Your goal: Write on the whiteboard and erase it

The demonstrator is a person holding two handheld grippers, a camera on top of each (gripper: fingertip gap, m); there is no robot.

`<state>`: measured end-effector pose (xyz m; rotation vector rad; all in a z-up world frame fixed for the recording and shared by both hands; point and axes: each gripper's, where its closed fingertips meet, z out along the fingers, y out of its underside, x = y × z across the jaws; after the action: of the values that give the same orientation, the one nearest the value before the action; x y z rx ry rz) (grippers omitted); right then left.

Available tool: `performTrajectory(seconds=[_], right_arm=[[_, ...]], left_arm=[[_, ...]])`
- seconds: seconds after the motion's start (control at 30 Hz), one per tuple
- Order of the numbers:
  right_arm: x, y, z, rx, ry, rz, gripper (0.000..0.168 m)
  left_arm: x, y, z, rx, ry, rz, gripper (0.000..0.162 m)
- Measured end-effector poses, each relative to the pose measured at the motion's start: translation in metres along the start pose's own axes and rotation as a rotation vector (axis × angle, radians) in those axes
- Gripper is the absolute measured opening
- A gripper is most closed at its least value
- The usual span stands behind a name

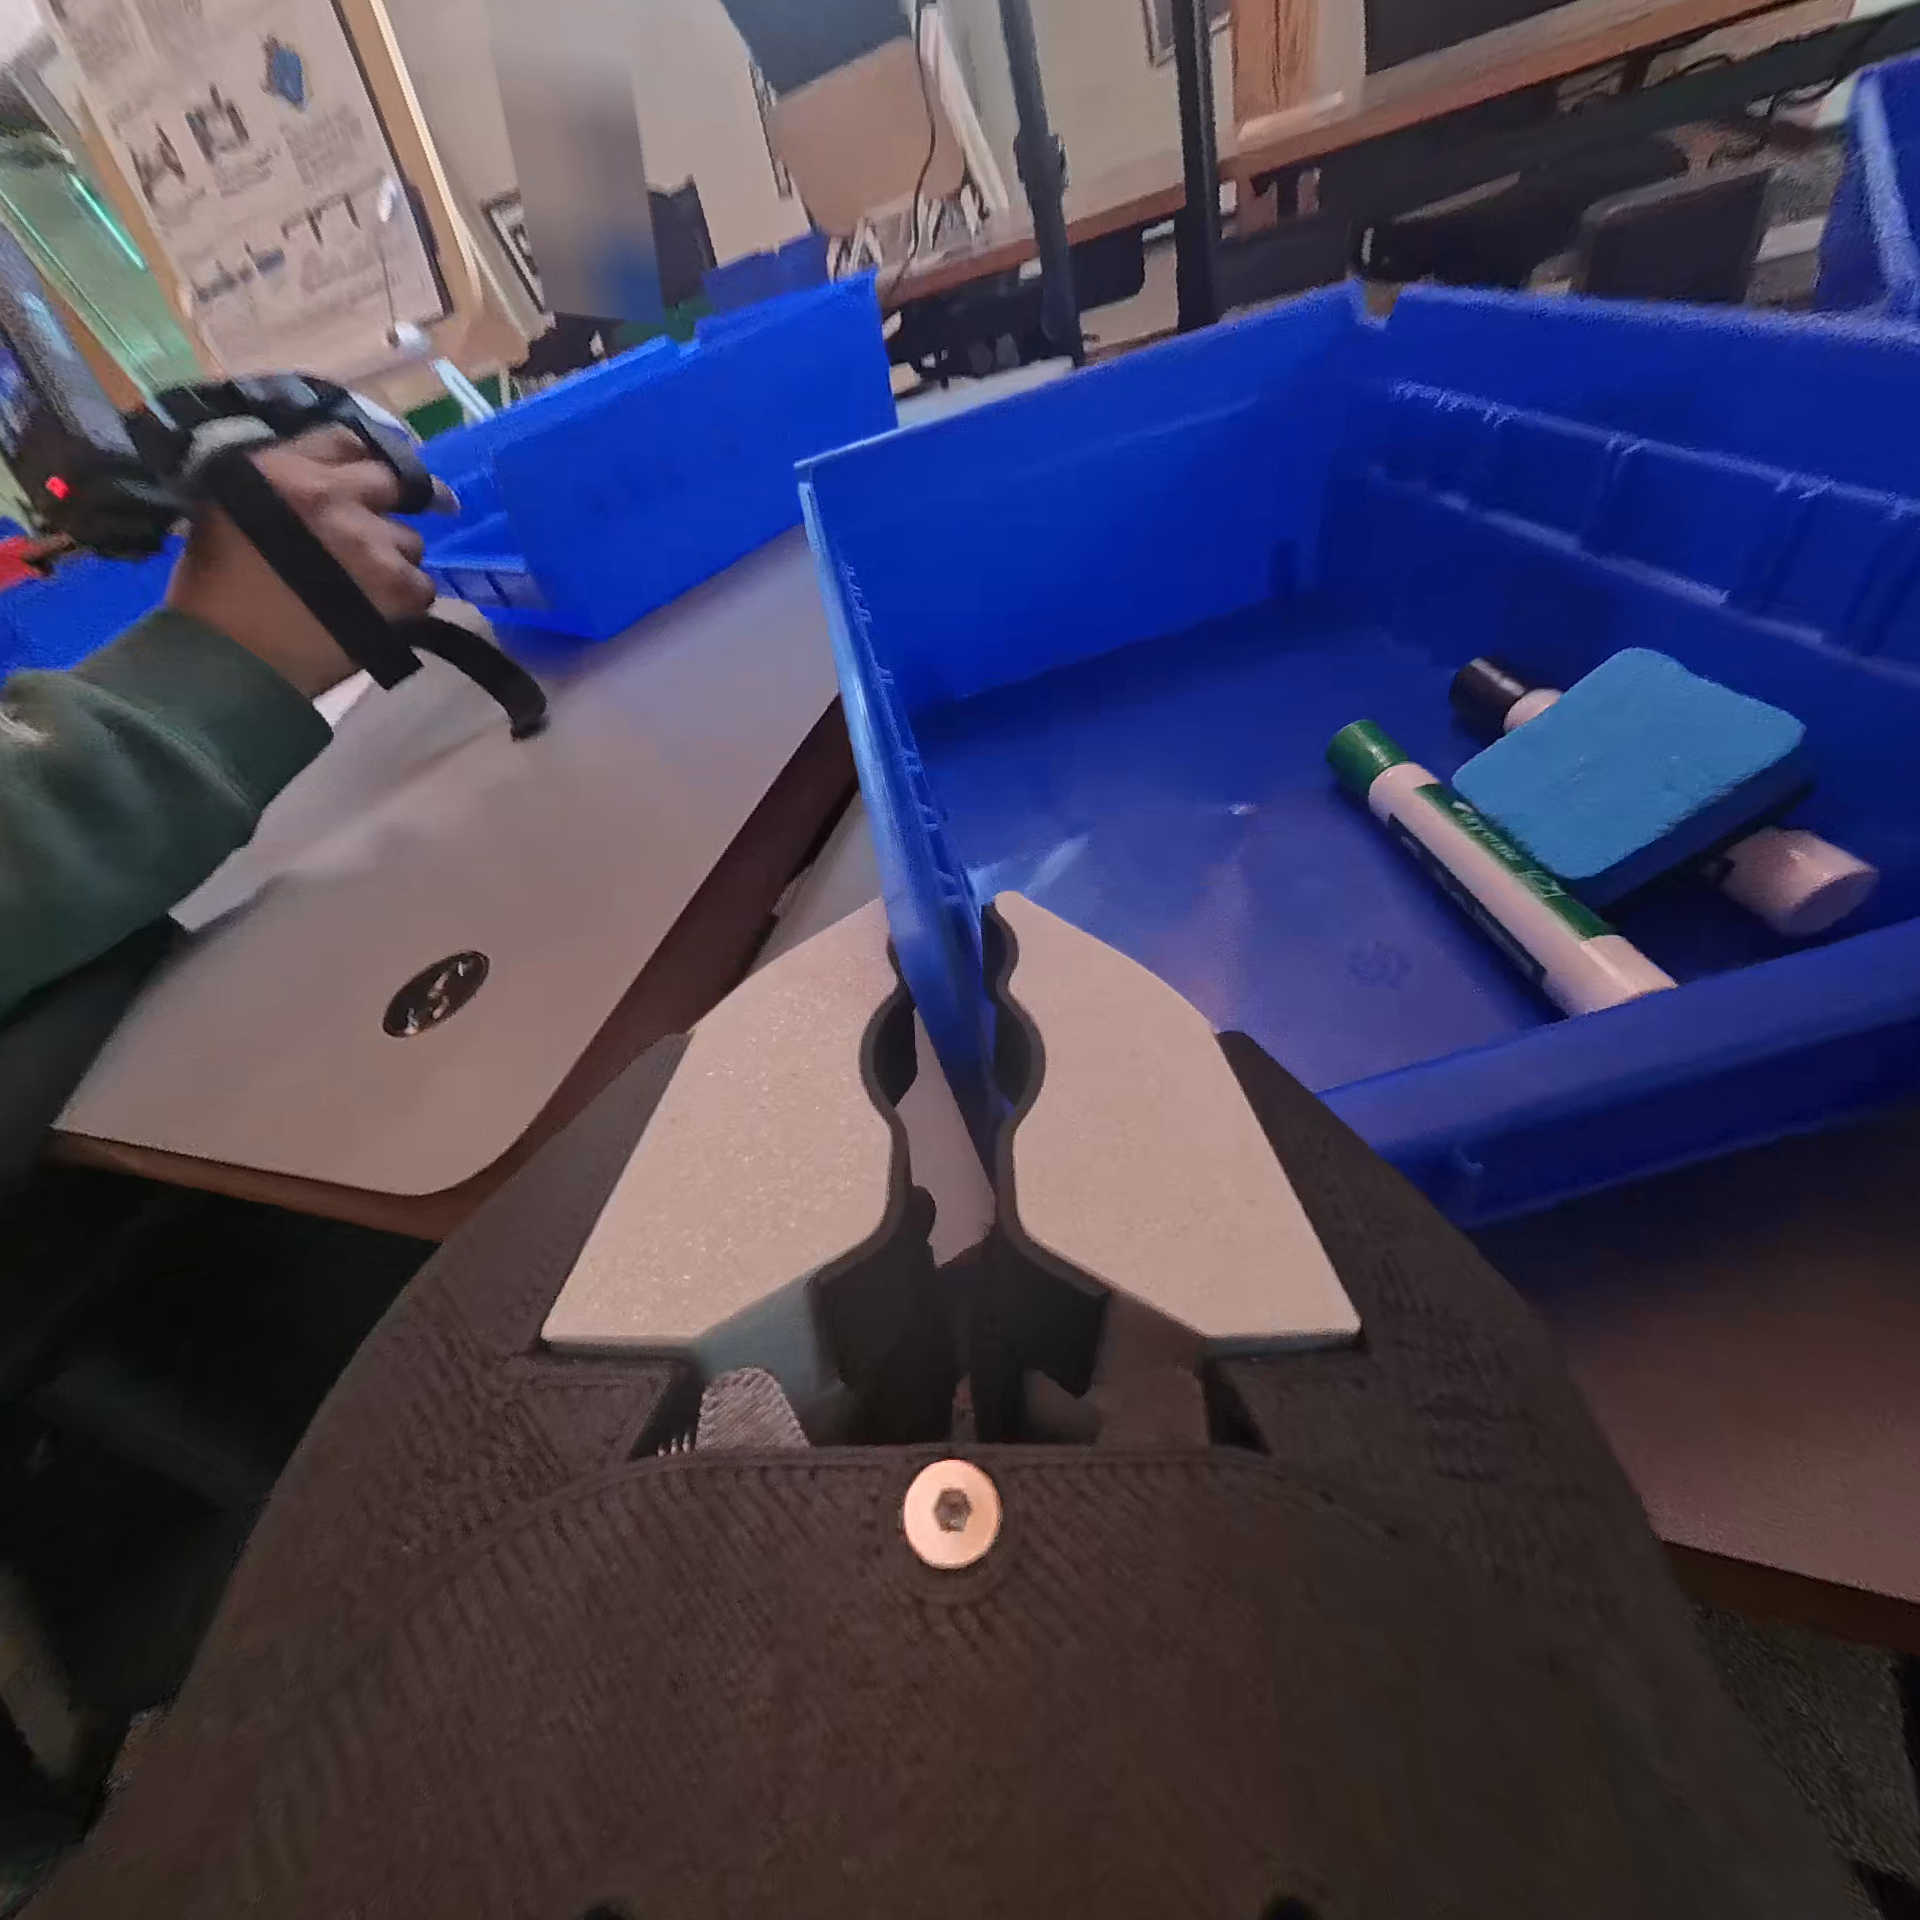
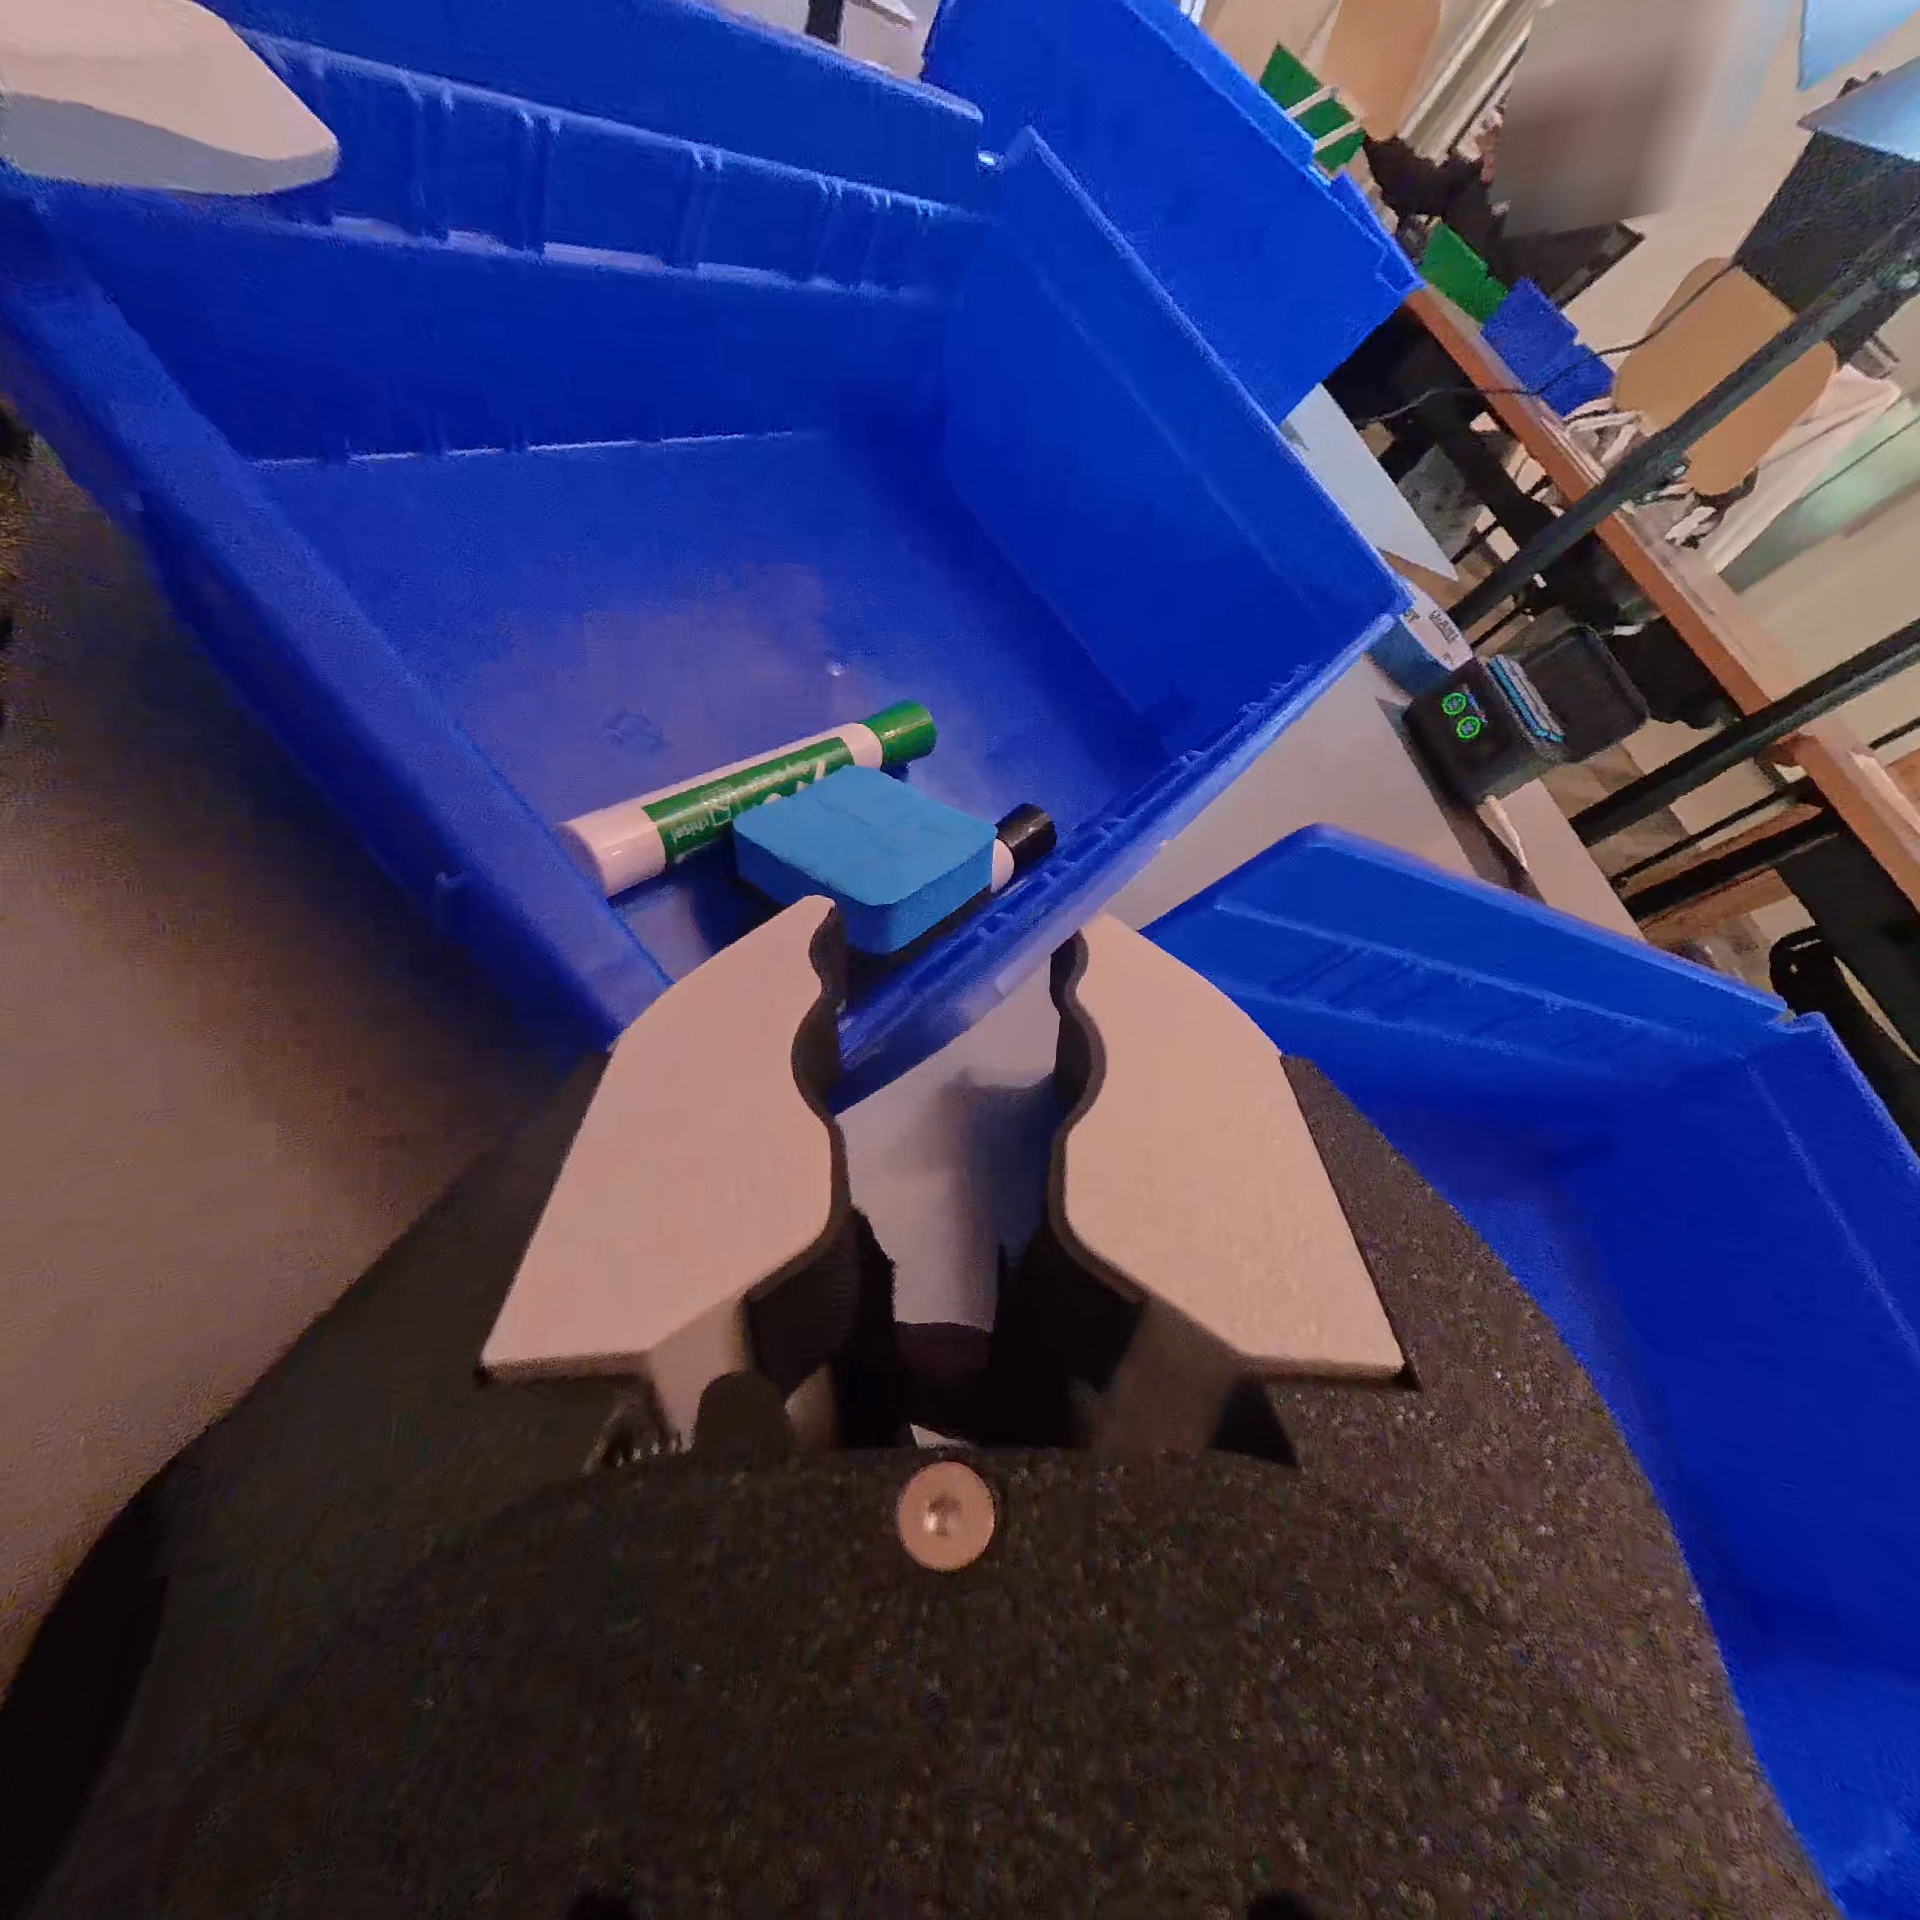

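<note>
Blue eraser (image 2: 868, 854) sits inside the blue bin (image 2: 644, 540), atop green marker (image 2: 748, 795) and black-capped marker (image 2: 1023, 831). No whiteboard visible. Left gripper (image 1: 940, 961) clamps the bin's side wall; right gripper (image 2: 940, 951) gapes empty at its rim. Nothing written yet, I reckon.

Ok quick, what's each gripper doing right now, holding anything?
Left gripper: closed on the side wall of the blue bin.
Right gripper: open, empty, fingers at the bin's front rim just short of the blue eraser.
</note>
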<state>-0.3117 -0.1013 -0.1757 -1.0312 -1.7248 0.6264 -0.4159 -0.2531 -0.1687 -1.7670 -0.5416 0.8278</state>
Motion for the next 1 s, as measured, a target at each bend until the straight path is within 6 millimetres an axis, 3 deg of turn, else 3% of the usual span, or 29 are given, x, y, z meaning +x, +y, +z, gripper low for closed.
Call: performTrajectory(seconds=[0.07, 0.1, 0.2, 0.3, 0.4, 0.43, 0.5, 0.57, 0.63, 0.7, 0.73, 0.77, 0.8, 0.83, 1.0], right_arm=[[-0.002, -0.002, -0.004, 0.010, -0.042, -0.017, 0.043], [-0.001, -0.007, -0.011, 0.049, -0.057, -0.014, 0.048], [0.013, -0.031, -0.057, 0.268, -0.034, 0.048, 0.069], [0.063, -0.029, -0.123, 0.442, 0.198, 0.122, 0.084], [0.119, 0.011, -0.181, 0.467, 0.529, 0.109, 0.096], [0.130, 0.031, -0.187, 0.423, 0.571, 0.130, 0.102], [0.134, 0.068, -0.178, 0.305, 0.512, 0.281, 0.116], [0.120, 0.091, -0.156, 0.207, 0.399, 0.437, 0.123], [0.106, 0.103, -0.131, 0.120, 0.332, 0.458, 0.124], [0.099, 0.116, -0.113, 0.012, 0.329, 0.395, 0.110], [0.099, 0.122, -0.110, -0.032, 0.333, 0.362, 0.094], [0.100, 0.123, -0.111, -0.040, 0.335, 0.356, 0.093], [0.101, 0.125, -0.117, -0.047, 0.328, 0.360, 0.064], [0.099, 0.127, -0.123, -0.057, 0.297, 0.343, 0.051], [0.116, 0.161, -0.173, -0.180, 0.377, 0.324, 0.020]], left_arm=[[-0.001, 0.006, 0.006, -0.041, 0.004, -0.005, 0.011], [0.000, 0.003, 0.006, -0.037, 0.014, -0.002, 0.021], [-0.009, -0.012, 0.002, -0.031, -0.009, 0.024, 0.051], [-0.024, -0.041, -0.010, 0.070, -0.085, 0.037, 0.074], [-0.020, -0.077, -0.025, 0.218, -0.119, 0.031, 0.083], [-0.012, -0.089, -0.029, 0.259, -0.104, 0.027, 0.083], [0.016, -0.111, -0.036, 0.323, -0.019, 0.014, 0.082], [0.056, -0.132, -0.042, 0.385, 0.111, -0.025, 0.081], [0.101, -0.144, -0.046, 0.419, 0.258, -0.043, 0.079], [0.141, -0.150, -0.049, 0.435, 0.366, -0.036, 0.077], [0.158, -0.150, -0.051, 0.440, 0.414, -0.028, 0.075], [0.174, -0.150, -0.053, 0.445, 0.461, -0.029, 0.075], [0.190, -0.149, -0.056, 0.451, 0.517, -0.035, 0.075], [0.204, -0.148, -0.059, 0.453, 0.570, -0.051, 0.075], [0.248, -0.131, -0.059, 0.369, 0.702, -0.087, 0.076]])
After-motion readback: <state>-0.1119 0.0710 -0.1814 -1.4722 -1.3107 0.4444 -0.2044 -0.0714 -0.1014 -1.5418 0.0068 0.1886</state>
